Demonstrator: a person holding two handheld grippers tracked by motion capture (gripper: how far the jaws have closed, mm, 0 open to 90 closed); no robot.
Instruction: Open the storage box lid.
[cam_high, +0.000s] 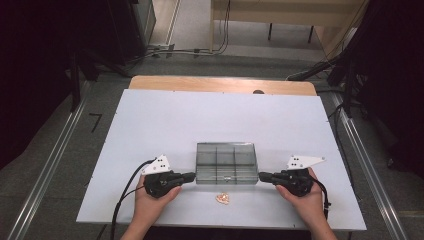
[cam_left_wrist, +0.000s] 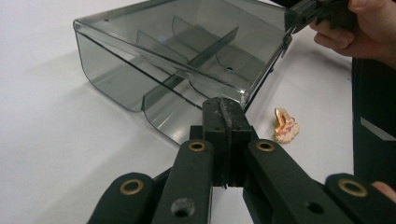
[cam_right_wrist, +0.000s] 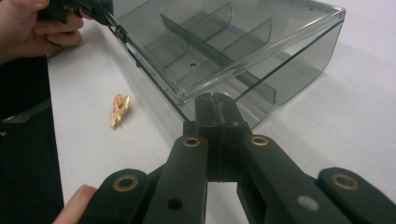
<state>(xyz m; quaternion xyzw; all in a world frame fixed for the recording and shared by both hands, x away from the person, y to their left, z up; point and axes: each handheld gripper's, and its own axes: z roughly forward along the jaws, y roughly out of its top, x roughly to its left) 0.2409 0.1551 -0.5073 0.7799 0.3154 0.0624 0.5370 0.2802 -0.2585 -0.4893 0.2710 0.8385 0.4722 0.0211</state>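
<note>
A smoky clear plastic organiser box (cam_high: 226, 162) with inner dividers and a shut lid lies on the white table (cam_high: 165, 120). My left gripper (cam_high: 192, 175) is shut, its tip at the box's (cam_left_wrist: 177, 70) near left corner, jaws pressed together with nothing between them (cam_left_wrist: 223, 109). My right gripper (cam_high: 261, 176) is shut too, its tip (cam_right_wrist: 214, 105) at the near right corner of the box (cam_right_wrist: 224, 46). A small orange-pink piece (cam_high: 223, 198) lies on the table in front of the box, also visible as the piece (cam_left_wrist: 285, 126) and the piece (cam_right_wrist: 119, 110).
The table's far wooden edge (cam_high: 220, 84) lies beyond the box. Dark stands and cables flank the table on the floor. White table surface stretches left, right and behind the box.
</note>
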